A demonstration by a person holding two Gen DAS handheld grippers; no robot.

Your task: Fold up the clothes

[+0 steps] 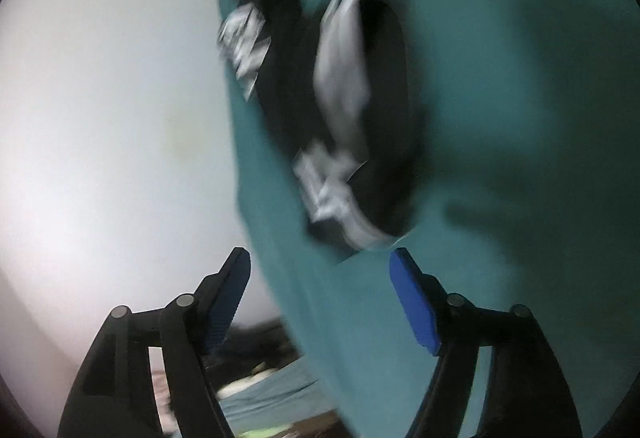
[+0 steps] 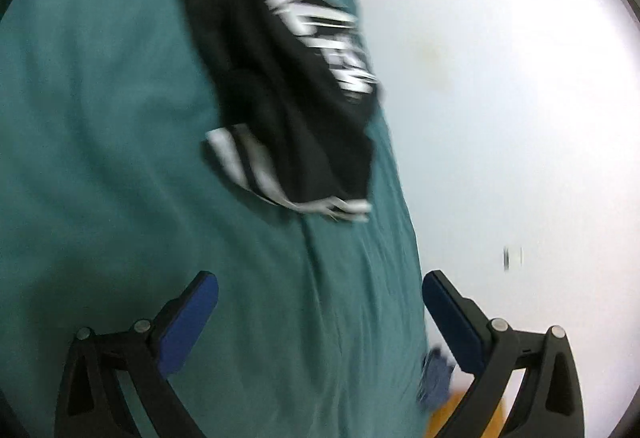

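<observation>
A black garment with white lettering and white trim (image 1: 304, 93) lies crumpled on a teal sheet (image 1: 500, 117), near the sheet's edge. Both views are motion-blurred. My left gripper (image 1: 320, 266) is open and empty, its blue pads just short of the garment's near end. The same garment shows in the right wrist view (image 2: 288, 77), higher up and farther away. My right gripper (image 2: 320, 290) is open and empty over the bare teal sheet (image 2: 120, 117), well short of the garment.
A pale white wall or floor (image 1: 100, 117) fills the area beyond the sheet's edge in both views (image 2: 500, 97). Dark and light clutter (image 1: 256, 358) lies low in the left view. A blue cloth scrap (image 2: 434, 378) and an orange surface sit low right.
</observation>
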